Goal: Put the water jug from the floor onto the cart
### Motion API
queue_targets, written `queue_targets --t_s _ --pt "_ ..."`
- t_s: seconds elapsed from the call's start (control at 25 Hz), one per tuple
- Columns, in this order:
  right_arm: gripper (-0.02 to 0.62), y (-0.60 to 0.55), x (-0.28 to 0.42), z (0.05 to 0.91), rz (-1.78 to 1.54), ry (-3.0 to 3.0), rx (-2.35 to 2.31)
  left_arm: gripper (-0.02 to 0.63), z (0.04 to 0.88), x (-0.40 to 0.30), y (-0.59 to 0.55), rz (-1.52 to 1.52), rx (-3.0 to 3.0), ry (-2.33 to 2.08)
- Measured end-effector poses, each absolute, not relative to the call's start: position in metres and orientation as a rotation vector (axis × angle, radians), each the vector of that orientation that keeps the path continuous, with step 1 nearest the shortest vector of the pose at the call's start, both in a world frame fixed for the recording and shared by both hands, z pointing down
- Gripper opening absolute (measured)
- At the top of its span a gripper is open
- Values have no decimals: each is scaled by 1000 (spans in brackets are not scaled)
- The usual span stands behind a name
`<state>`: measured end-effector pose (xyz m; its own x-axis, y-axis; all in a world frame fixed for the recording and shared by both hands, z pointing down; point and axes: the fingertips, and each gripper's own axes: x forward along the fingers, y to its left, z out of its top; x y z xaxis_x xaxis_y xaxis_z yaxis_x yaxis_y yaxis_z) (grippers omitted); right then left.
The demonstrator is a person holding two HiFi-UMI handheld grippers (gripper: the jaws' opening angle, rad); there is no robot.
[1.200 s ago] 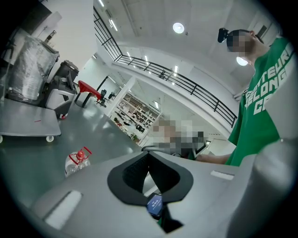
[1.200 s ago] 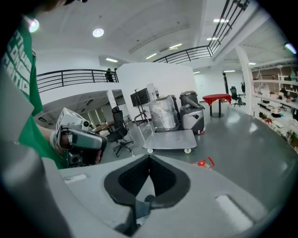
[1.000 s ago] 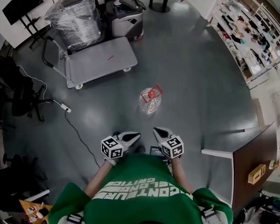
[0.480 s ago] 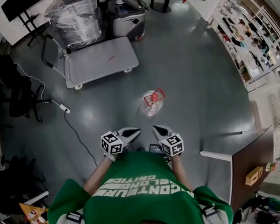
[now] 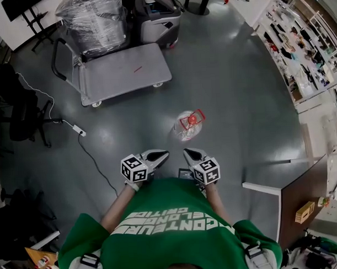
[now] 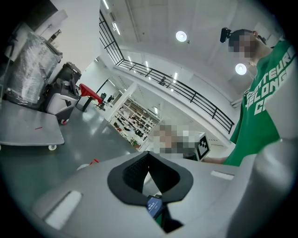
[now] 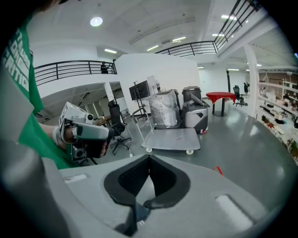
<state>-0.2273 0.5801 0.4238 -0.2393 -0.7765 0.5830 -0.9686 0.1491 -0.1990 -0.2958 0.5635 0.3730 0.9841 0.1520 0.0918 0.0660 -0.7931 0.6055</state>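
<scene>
Water jug [image 5: 189, 125] standing on the bare grey floor [image 5: 239, 101], clear-bodied, with a red cap and a red handle across the top; not on the cart. Cart [image 5: 122, 72] well apart from it, further off and to the left in the head view: a flat grey deck on small wheels, a push bar at its left end, a short red mark on the deck. Behind the cart, a big bundle [image 5: 93, 21] wrapped in clear film and, beside that, a grey machine [image 5: 156, 18]. Left gripper [image 5: 163, 154] and right gripper [image 5: 187, 153] side by side just in front of the green shirt [image 5: 172, 236], tips toward the jug but short of it, touching nothing. Left jaws fully together in the left gripper view, black pads meeting at the tip, nothing held between them. Right jaws likewise pressed together in the right gripper view, empty, with the cart in sight beyond them and the left gripper in a hand off to the side. A cable with a power strip [image 5: 80, 130] on the floor left of the grippers, an office chair [image 5: 16, 114] at the far left, a wooden desk [image 5: 303, 187] at the right, shelves [image 5: 298, 49] along the right wall.
</scene>
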Motion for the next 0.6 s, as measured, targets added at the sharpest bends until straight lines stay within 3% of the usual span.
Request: queue_targets --t_s 0.6 --pt "-6 523 -280 431 759 -2048 1595 9 391 -360 486 163 2445 97"
